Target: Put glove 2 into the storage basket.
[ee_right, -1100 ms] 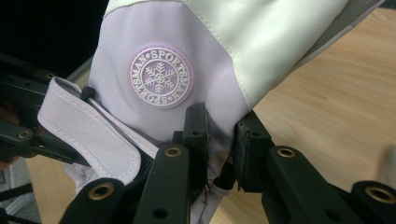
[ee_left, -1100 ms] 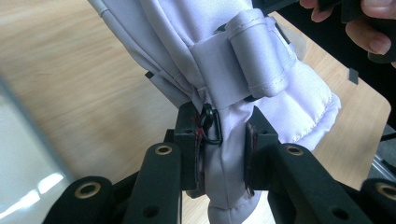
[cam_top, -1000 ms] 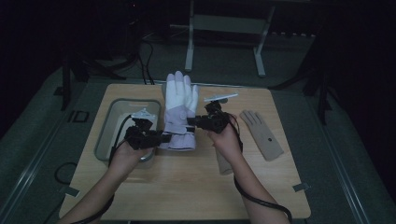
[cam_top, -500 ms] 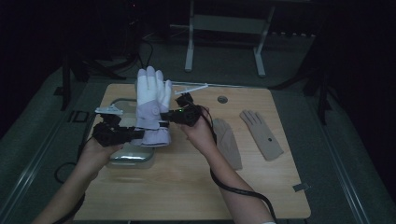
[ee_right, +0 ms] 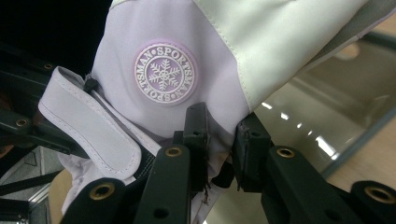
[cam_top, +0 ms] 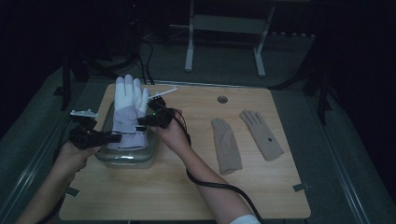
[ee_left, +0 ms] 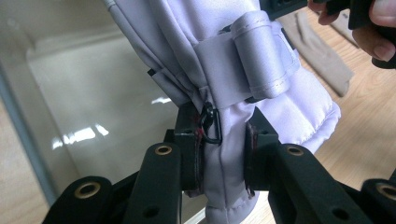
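Currently the white ski glove (cam_top: 127, 112) is held by its cuff above the clear container (cam_top: 125, 157), fingers pointing away, pinched between both the left gripper (cam_top: 114, 137) and right gripper (cam_top: 140, 122) jaws.

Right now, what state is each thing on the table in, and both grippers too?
Ski glove: held up over the container, gripped at the cuff from both sides.
Clear container: open, nothing seen inside.
Two tan gloves: lying flat, untouched.
Left gripper: shut on the cuff.
Right gripper: shut on the cuff.
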The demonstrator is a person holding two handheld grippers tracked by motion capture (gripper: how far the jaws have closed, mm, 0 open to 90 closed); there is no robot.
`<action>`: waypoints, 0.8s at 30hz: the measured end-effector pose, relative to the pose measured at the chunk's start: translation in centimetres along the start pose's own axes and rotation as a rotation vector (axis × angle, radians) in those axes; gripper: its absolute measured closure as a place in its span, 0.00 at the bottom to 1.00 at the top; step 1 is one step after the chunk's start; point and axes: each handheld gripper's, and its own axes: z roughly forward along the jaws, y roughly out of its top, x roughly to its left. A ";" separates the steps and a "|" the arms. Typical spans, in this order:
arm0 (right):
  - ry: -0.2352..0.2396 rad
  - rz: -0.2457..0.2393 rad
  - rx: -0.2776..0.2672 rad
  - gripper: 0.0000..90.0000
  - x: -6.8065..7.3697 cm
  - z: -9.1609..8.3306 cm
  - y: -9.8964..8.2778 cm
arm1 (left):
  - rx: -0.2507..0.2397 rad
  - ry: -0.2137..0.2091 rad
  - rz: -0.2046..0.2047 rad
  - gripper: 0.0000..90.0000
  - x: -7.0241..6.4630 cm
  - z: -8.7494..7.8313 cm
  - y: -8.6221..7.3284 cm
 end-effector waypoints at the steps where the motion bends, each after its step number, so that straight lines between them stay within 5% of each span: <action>1: 0.002 0.004 0.008 0.86 0.0 0.5 -0.2 | 0.007 -0.005 -0.006 0.80 0.3 0.2 -0.3; 10: -0.014 0.037 0.082 0.86 -0.4 3.3 -2.2 | 0.089 -0.029 -0.052 0.80 2.2 2.1 -2.3; 24: -0.072 0.069 0.159 0.86 -0.5 4.8 -3.5 | 0.134 -0.030 -0.063 0.69 2.4 3.4 -2.8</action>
